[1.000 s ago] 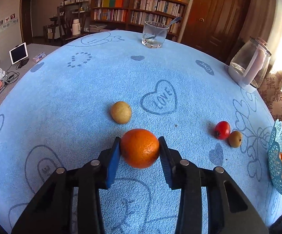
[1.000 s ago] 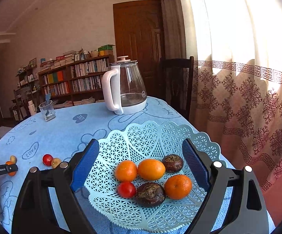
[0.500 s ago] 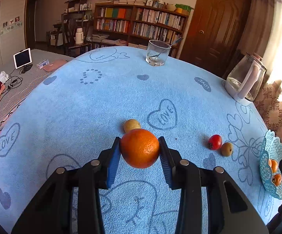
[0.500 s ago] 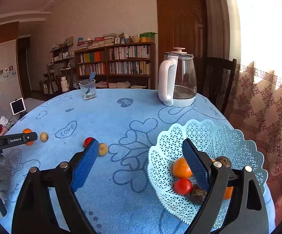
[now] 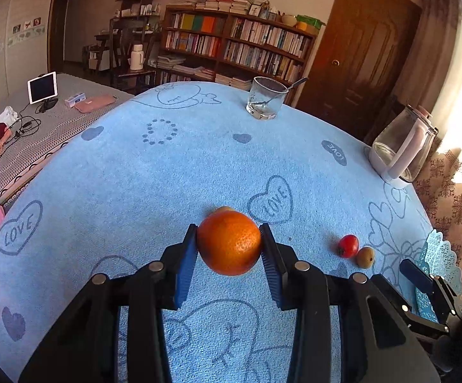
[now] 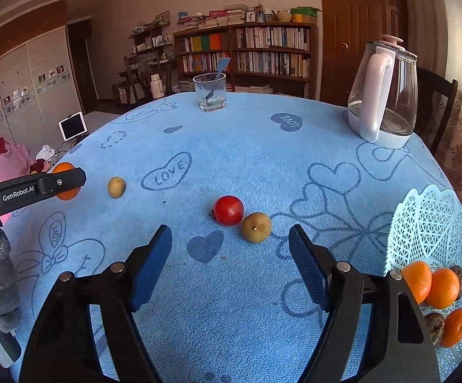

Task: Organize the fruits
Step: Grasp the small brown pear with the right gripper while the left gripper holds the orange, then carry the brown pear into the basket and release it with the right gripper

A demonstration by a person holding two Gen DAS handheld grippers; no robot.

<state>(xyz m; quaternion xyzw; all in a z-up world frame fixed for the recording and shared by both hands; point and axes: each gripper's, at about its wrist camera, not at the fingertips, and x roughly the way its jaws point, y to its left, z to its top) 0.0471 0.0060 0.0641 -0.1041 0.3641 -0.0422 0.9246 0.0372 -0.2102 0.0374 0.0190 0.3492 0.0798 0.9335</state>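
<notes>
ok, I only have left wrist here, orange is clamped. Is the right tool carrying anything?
Observer: No. The right tool is open and empty.
Operator: What's in the basket? I only see its rim.
Observer: The basket holds three oranges and two dark fruits that I can see; the tool's arm hides part of it.
Operator: What's peeking out behind my fruit?
Observer: A small yellow fruit on the cloth, apart from the clamped orange.

Blue-clothed table (image 6: 262, 166): fruits, basket (image 6: 435, 223), kettle (image 6: 384, 95).
</notes>
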